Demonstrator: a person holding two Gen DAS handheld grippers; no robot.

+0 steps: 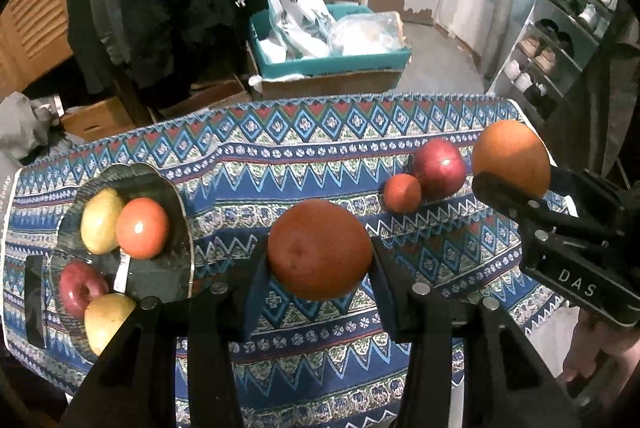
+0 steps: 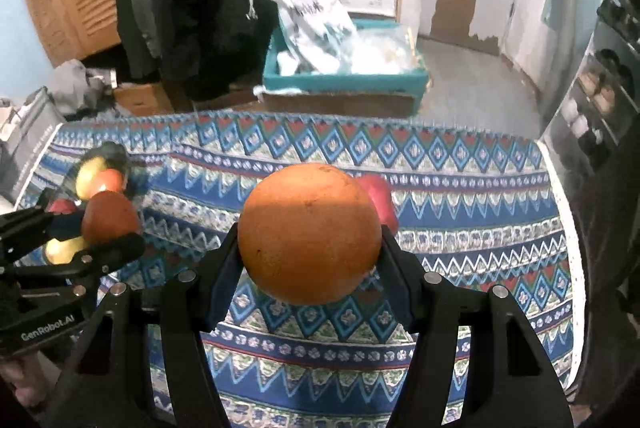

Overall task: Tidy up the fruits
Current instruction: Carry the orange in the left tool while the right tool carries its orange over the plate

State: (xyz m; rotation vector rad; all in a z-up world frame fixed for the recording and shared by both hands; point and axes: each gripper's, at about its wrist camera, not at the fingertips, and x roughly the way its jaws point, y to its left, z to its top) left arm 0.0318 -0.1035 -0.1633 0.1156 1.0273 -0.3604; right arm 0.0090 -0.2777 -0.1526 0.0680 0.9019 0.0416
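Oranges (image 1: 319, 249) above open tablecloth (image 1: 320, 164)

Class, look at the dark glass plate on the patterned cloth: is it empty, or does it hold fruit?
Holding fruit. The plate carries two yellow apples, a red apple and a tomato.

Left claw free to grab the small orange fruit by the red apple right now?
Probably not: the left claw is already shut on a large orange, so it is occupied. The small orange fruit sits unobstructed on the cloth beside the red apple.
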